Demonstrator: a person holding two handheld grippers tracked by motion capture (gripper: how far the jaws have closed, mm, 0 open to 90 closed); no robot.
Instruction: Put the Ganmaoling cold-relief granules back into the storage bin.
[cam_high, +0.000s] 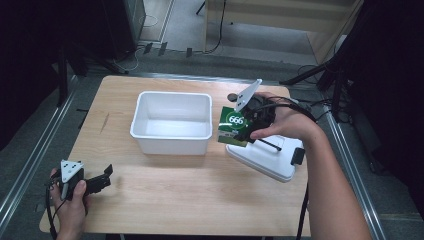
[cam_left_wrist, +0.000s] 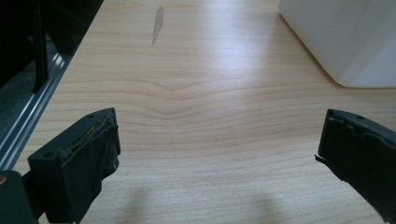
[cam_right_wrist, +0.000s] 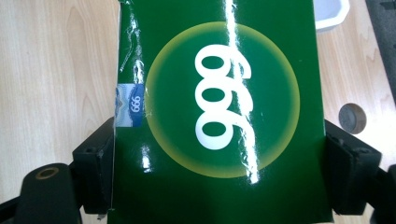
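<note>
Spanning most of the high view, a light wooden table (cam_high: 165, 200) carries everything in play. A white rectangular bin (cam_high: 171, 122) stands near its middle, open side up and nothing visible inside; one rounded corner of that bin (cam_left_wrist: 345, 42) also shows at the upper right of the left gripper view. A flat white lid (cam_high: 267, 157) lies on the wood to the right of the bin, tilted with respect to the table's edge, with a thin black rod across its top. A green box (cam_high: 233, 126) printed with "666" in white on a yellow-green disc is held above the table between the bin's right wall and the lid, just beside both; whether it touches either cannot be told. The right gripper (cam_high: 250, 127), carried by the person's right hand (cam_high: 287, 122), clamps this box, and in the right gripper view the green box (cam_right_wrist: 219, 116) sits between the two black jaws, one pad pressed on each narrow side, a small blue label on its left edge. The left gripper (cam_high: 102, 176) is held in the left hand (cam_high: 70, 202) at the table's near left corner, well apart from the bin; in the left gripper view its jaws stand wide apart over bare wood with nothing between them.
</note>
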